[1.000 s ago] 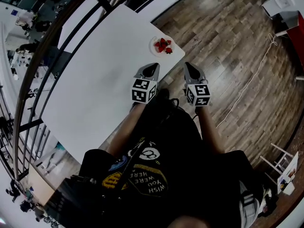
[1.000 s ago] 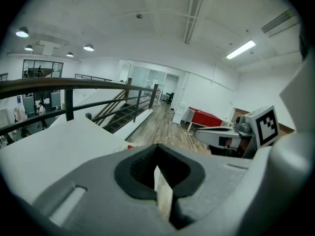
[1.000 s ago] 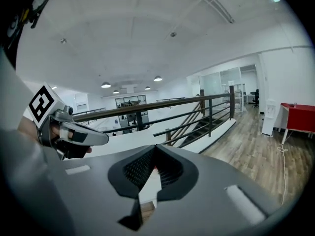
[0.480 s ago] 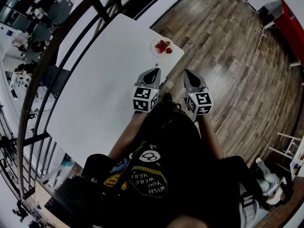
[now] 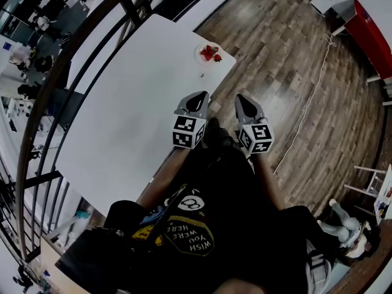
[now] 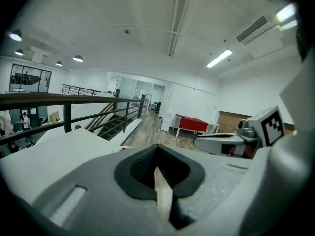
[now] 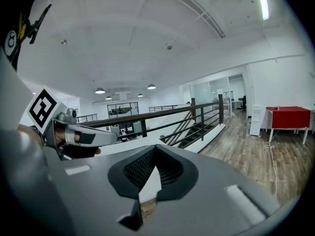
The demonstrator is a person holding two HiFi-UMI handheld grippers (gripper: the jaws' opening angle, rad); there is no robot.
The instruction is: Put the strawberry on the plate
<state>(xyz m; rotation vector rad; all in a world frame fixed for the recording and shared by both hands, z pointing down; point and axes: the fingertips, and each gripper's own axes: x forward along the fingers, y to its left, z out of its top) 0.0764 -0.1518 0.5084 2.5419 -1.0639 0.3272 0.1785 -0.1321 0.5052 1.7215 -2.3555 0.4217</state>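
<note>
Strawberries (image 5: 210, 52) lie on plate (image 5: 198, 57), far right corner of table (image 5: 122, 103). Left gripper (image 5: 197, 97) and right gripper (image 5: 243, 98) sit near the body, well apart from the plate. Both have jaws pressed together, nothing between.

Head view steeply downward, gripper views share railing (image 6: 59, 99)

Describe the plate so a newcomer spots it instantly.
Start at the big white table beside the dark railing. Its far corner, by the wood floor, holds a small white plate. It alone carries red strawberries.
</note>
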